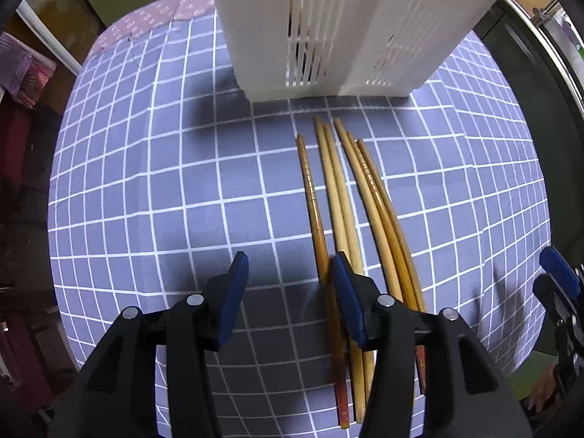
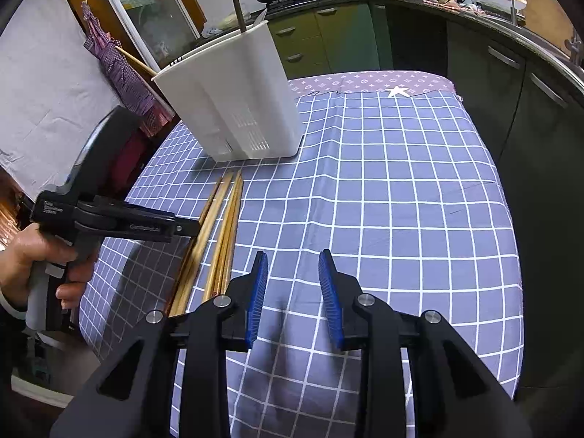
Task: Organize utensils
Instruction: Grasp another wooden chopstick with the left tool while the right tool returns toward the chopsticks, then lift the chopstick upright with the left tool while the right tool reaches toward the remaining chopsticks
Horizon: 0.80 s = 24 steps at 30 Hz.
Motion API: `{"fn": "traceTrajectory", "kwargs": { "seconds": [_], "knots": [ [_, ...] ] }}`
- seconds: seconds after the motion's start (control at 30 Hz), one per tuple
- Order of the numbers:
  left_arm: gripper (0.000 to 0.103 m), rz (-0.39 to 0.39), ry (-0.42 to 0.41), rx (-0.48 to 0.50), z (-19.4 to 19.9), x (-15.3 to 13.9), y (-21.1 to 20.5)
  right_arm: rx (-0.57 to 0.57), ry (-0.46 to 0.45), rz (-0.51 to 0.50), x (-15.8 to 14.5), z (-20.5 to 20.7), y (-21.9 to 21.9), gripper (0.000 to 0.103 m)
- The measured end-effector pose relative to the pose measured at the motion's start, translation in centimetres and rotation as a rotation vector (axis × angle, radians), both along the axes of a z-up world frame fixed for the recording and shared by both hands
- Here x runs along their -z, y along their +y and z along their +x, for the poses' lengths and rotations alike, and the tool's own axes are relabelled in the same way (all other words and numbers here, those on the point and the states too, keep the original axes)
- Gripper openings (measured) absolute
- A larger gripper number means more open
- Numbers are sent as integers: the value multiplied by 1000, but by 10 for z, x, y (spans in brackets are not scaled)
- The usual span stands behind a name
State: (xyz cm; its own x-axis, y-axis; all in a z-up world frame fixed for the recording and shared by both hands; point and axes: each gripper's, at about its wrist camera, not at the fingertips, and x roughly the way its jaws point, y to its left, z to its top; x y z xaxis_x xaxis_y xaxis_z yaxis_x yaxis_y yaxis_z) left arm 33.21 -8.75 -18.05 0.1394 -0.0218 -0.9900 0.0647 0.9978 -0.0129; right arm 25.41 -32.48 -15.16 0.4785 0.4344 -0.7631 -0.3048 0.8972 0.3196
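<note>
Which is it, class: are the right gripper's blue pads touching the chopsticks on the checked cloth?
Apart. The right wrist view shows the right gripper with only checked cloth between its pads, and the chopsticks lying off to the left of them.

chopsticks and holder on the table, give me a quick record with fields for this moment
surface: table under a blue checked cloth
chopsticks: six wooden chopsticks lying side by side on the cloth, tips toward the holder
holder: white slotted utensil holder, upright, just beyond the chopstick tips
in holder: several utensils stand inside, among them a dark handle
left hand-held gripper: open, low over the cloth, one finger at the chopsticks, none gripped
right hand-held gripper: open and empty, beside the chopsticks
</note>
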Motion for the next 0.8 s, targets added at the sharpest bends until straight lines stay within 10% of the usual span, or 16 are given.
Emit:
{"fn": "traceTrajectory", "kwargs": {
  "seconds": [0.4, 0.53, 0.8],
  "knots": [
    [40, 18, -9, 3, 15, 5, -4, -12, 3, 16, -1, -1, 0, 33],
    [12, 17, -19, 27, 18, 4, -9, -14, 3, 10, 0, -2, 0, 33],
    [7, -26, -60, 10, 13, -7, 18, -16, 13, 12, 3, -1, 1, 33]
  ]
}}
